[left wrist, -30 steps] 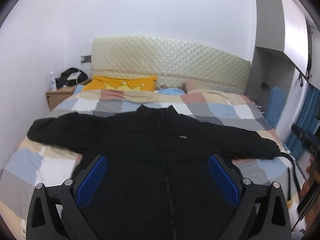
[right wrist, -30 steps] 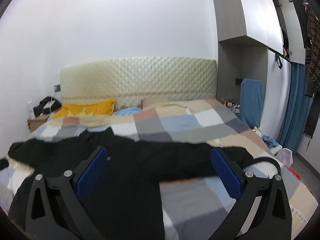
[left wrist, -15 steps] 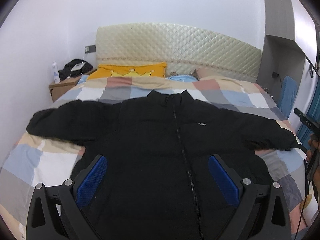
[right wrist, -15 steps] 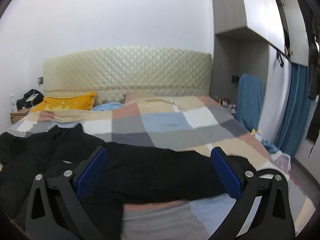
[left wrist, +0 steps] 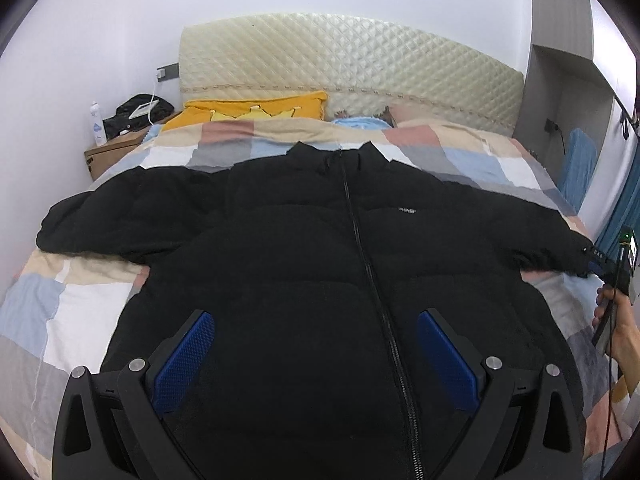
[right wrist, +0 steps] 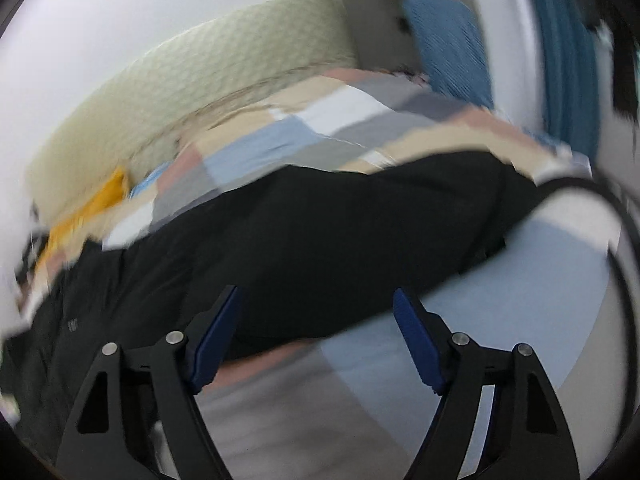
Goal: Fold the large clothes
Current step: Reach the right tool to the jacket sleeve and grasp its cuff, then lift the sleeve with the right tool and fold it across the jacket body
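A black puffer jacket [left wrist: 320,264] lies front up on the checked bedspread [left wrist: 76,304], zip closed, both sleeves spread out sideways. My left gripper [left wrist: 316,320] is open and empty, above the jacket's lower front. My right gripper [right wrist: 318,300] is open and empty, close over the jacket's right sleeve [right wrist: 340,232]; that view is blurred and tilted. In the left wrist view the right gripper's tip [left wrist: 600,266] sits at the right sleeve's cuff, held by a hand [left wrist: 620,332].
A quilted cream headboard [left wrist: 352,64] and a yellow pillow [left wrist: 256,108] are at the bed's far end. A nightstand [left wrist: 116,148] with a bottle stands at the far left. A blue chair [left wrist: 580,176] and a curtain stand to the right of the bed.
The left gripper has moved in over the jacket's middle. The right gripper has swung down and right to the right sleeve, tilting and blurring its view.
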Demonstrator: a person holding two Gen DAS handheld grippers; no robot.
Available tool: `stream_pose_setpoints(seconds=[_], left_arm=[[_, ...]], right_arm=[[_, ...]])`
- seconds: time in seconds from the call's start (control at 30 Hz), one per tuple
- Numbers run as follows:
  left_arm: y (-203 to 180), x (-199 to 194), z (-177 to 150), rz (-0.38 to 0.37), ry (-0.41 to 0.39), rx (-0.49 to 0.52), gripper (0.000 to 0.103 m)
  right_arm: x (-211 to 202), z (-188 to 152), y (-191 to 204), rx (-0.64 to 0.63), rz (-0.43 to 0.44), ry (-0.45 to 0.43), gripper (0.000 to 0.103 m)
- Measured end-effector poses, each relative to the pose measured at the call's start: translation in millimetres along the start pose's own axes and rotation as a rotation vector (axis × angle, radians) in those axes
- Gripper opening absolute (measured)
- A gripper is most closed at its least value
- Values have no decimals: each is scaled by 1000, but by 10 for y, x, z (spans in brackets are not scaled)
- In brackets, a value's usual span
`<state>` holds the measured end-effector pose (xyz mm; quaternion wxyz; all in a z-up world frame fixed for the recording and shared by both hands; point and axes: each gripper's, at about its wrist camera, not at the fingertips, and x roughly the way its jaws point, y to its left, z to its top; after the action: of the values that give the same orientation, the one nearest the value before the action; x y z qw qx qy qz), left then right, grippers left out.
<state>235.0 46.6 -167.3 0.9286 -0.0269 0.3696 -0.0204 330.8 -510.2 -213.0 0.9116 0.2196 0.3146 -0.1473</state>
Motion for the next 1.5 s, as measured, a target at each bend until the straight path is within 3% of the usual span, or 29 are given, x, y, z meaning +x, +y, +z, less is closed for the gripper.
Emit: stream_pose_setpoints(seconds=[0.17,0.3,0.43,0.73,0.9,1.03,1.13,1.2,1.3,1.5], left_arm=[[13,83,-48,-16,33,-21,102],[33,141,-58,-7,42,-25,102],[52,187,-60,-34,57,-57,102],[124,269,-82,-43,53,-102,102],[169,287,-84,1,19,-98,102],[147,365,-60,-77,60,-159,102],[54,397,-82,-47,52,-112,102],[29,446,-111,-47,76,-102,102],[42,497,-122,-65,105,-124,102],[108,451,-51,6,77,-117,102]], right_arm=[[159,-26,-377,202,49,17,78],[351,-104,-541,343,144,56,76],[510,-227,-607,445,153,66,75],[673,-27,-761,572,164,-69,73],[797,106,-889,599,151,-159,62],[836,73,-1059,636,173,-222,52],[878,157,-1049,620,173,-245,48],[888,199,-1005,596,167,-248,32],[796,192,-970,573,177,-261,17],[570,344,-888,587,165,-270,10]])
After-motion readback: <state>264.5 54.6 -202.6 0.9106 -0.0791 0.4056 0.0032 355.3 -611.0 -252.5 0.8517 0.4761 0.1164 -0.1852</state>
